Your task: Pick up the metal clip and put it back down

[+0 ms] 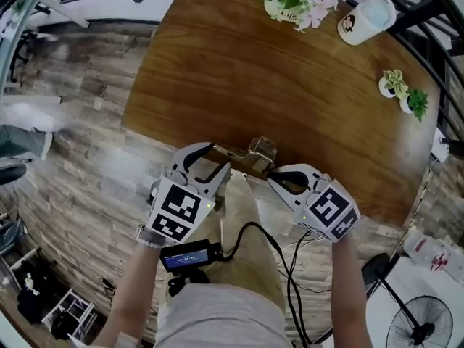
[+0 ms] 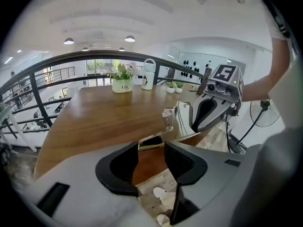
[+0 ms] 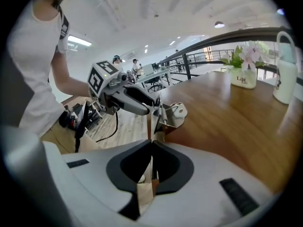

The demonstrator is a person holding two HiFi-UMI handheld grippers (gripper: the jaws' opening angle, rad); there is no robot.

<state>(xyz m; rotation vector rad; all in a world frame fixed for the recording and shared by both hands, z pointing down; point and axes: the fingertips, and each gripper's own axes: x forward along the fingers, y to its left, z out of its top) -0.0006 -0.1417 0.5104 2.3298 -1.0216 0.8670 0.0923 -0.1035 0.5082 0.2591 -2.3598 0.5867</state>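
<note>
Now, right jaws: my right gripper has its pads pressed nearly together, pinching a thin flat leaf of the metal clip edge-on.
Left jaws: my left gripper stands spread. The clip's other flat arm lies across the mouth of the gap, and I cannot tell whether a pad touches it.
Clip position: at the near edge of the wooden table, between my two grippers. I cannot tell whether it rests on the wood or hangs just clear.
Handling, judged: stiff, light, polished steel. It is likely slippery on the pads and sprung, so it may twist if gripped off-centre.
Grip point, judged: the flat arms, pads square to the face. Avoid the curled, shiny body.
Put-down, judged: set it further onto the table. At the edge it risks a drop to the floor.
Surroundings: flower pot, white jug and two small plant pots stand well apart from the clip, at the far side.
Obstructions: nothing on the table near the clip. A black cable hangs below my grippers, and each gripper crowds the other at the clip.
</note>
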